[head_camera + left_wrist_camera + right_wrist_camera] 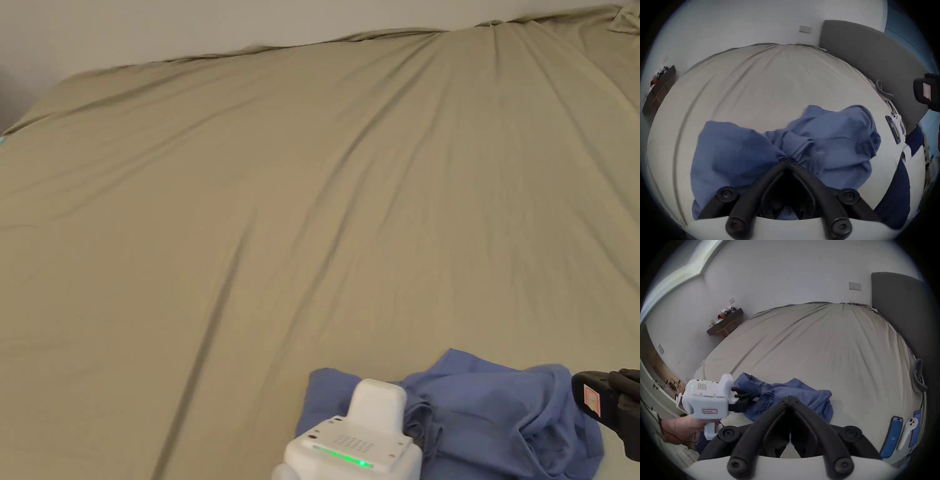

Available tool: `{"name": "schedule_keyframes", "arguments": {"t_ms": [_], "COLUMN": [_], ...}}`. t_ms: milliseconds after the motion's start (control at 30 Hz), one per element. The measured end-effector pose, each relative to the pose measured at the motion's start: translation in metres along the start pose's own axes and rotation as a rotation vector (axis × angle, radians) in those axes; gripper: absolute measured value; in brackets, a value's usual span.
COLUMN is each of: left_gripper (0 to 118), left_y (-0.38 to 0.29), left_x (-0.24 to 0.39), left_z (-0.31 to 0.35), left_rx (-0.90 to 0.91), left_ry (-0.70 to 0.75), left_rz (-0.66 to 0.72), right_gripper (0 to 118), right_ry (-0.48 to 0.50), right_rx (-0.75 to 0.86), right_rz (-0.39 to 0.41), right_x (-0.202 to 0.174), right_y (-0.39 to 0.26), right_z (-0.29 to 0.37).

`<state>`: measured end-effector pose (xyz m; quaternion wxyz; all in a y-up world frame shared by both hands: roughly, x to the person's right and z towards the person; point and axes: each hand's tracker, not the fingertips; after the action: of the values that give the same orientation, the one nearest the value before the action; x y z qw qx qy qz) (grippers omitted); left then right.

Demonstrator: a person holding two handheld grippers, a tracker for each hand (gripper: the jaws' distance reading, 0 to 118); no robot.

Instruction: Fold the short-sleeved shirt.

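The blue short-sleeved shirt [494, 412] sits crumpled in a heap at the bottom of the head view, right of center, on the tan bedsheet [300, 206]. In the left gripper view, the left gripper [788, 162] has its jaws pinched together on a bunched fold of the shirt, low center of the frame. In the right gripper view, the right gripper [790, 398] has its tips pressed together with no cloth between them, in front of the shirt without touching it. No containers here, just two phones [893, 438] lying at the lower right of that view.
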<state>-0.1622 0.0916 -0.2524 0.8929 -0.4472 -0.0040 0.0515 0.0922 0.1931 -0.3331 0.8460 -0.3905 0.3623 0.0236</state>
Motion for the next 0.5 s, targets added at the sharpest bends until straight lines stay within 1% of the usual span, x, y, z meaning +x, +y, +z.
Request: {"name": "schedule_keyframes", "arguments": {"t_ms": [67, 133, 233, 300, 367, 400, 433, 467, 500], "left_gripper": [0, 0, 0, 0, 2, 2, 13, 48, 105], "left_y": [0.003, 0.011, 0.031, 0.034, 0.029, 0.025, 0.022, 0.017, 0.011], "left_x": [0.005, 0.012, -0.001, -0.033, -0.076, -0.101, -0.122, -0.147, -0.170], "left_z": [-0.014, -0.009, 0.031, 0.055, 0.069, 0.076, 0.081, 0.082, 0.081], "left_rx": [-0.021, -0.024, 0.038, 0.076, 0.110, 0.113, 0.111, 0.103, 0.046], "left_ry": [-0.064, -0.150, -0.400, -0.506, -0.516, -0.491, -0.474, -0.436, -0.379], "left_rz": [0.006, 0.042, 0.179, 0.264, 0.305, 0.302, 0.312, 0.329, 0.341], "right_gripper": [2, 2, 2, 2, 2, 2, 2, 2, 2], "right_ry": [0.009, 0.022, 0.050, 0.086, 0.119, 0.143, 0.162, 0.175, 0.190], "right_rx": [0.004, 0.014, 0.051, 0.072, 0.091, 0.099, 0.104, 0.111, 0.118], "right_rz": [-0.004, -0.012, -0.002, 0.008, 0.010, 0.008, 0.008, 0.008, 0.010], "right_x": [-0.004, -0.003, -0.006, -0.008, -0.006, -0.006, -0.006, -0.006, -0.006], "right_y": [0.000, 0.001, 0.002, 0.005, 0.007, 0.007, 0.008, 0.008, 0.008], "right_z": [0.002, 0.005, 0.016, 0.024, 0.028, 0.029, 0.030, 0.030, 0.030]}}
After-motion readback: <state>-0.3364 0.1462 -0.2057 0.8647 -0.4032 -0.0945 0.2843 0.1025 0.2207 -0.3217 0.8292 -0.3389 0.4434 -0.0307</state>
